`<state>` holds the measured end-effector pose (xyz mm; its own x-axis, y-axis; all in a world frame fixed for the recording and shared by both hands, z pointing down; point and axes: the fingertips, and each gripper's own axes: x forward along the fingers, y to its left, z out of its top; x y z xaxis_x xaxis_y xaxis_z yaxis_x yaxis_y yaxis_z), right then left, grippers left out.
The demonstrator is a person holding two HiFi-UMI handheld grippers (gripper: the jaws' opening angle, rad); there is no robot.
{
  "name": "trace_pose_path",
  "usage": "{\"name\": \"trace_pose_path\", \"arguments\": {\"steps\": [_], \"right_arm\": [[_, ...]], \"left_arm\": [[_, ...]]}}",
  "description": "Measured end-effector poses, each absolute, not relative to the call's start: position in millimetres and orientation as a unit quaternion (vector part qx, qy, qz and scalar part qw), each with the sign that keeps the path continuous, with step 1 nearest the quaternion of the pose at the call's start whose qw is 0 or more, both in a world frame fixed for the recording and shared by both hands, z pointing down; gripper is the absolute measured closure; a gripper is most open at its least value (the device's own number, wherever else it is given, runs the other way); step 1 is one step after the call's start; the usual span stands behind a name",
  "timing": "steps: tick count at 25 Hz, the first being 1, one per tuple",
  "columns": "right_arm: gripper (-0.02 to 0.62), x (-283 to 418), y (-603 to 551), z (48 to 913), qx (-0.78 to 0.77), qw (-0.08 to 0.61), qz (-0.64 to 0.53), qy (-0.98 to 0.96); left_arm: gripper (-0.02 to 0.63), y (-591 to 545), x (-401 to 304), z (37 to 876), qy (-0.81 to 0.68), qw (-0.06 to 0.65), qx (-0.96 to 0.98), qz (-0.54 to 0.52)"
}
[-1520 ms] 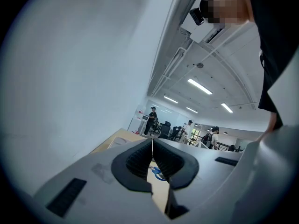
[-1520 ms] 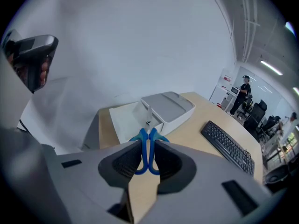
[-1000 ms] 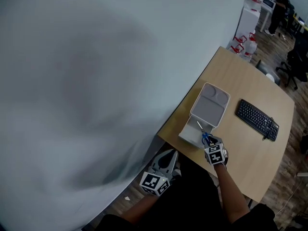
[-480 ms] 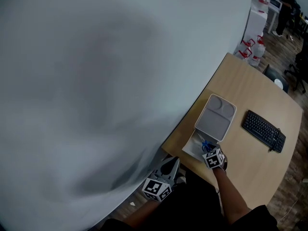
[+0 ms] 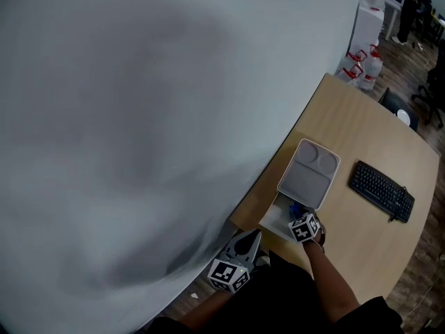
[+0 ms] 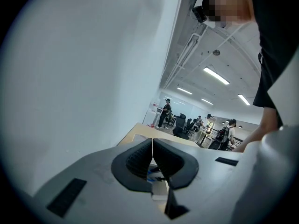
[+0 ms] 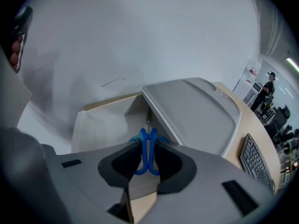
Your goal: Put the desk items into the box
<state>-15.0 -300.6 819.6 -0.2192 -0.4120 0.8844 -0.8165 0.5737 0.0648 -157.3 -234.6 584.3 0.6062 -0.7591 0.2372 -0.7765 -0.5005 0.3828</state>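
A white box (image 5: 271,219) stands at the table's near corner, and its grey lid (image 5: 309,174) leans across the far side. My right gripper (image 5: 300,219) hovers at the box's near edge, shut on the handles of blue scissors (image 5: 295,210). In the right gripper view the scissors (image 7: 150,139) sit between the pads of my right gripper (image 7: 147,146). Their blades point down into the box (image 7: 100,125) beneath the lid (image 7: 196,111). My left gripper (image 5: 247,241) hangs below the table edge, shut and holding nothing; its pads meet in the left gripper view (image 6: 153,146).
A black keyboard (image 5: 381,191) lies on the wooden table (image 5: 348,124) to the right of the box. A plain grey wall runs along the table's left side. Bottles and a white cabinet (image 5: 367,26) stand beyond the far end, with people in the room behind.
My right gripper has sunk a little further over the open box with the scissors, so less of them shows. The left gripper has kept its place.
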Motion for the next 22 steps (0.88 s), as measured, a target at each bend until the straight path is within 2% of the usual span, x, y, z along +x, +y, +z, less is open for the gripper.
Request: {"name": "trace_pose_path", "arguments": {"steps": [7,22], "right_arm": [[0.449,-15,-304,825,0.410,0.514,0.176,-0.733],[0.445,-15,-303,828,0.416,0.521,0.157,-0.729]], "left_arm": [[0.589,-241,-162,589,-0.465,0.225,0.856,0.025],[0.589,-226,-171,590,-0.467,0.226,0.854,0.029]]}}
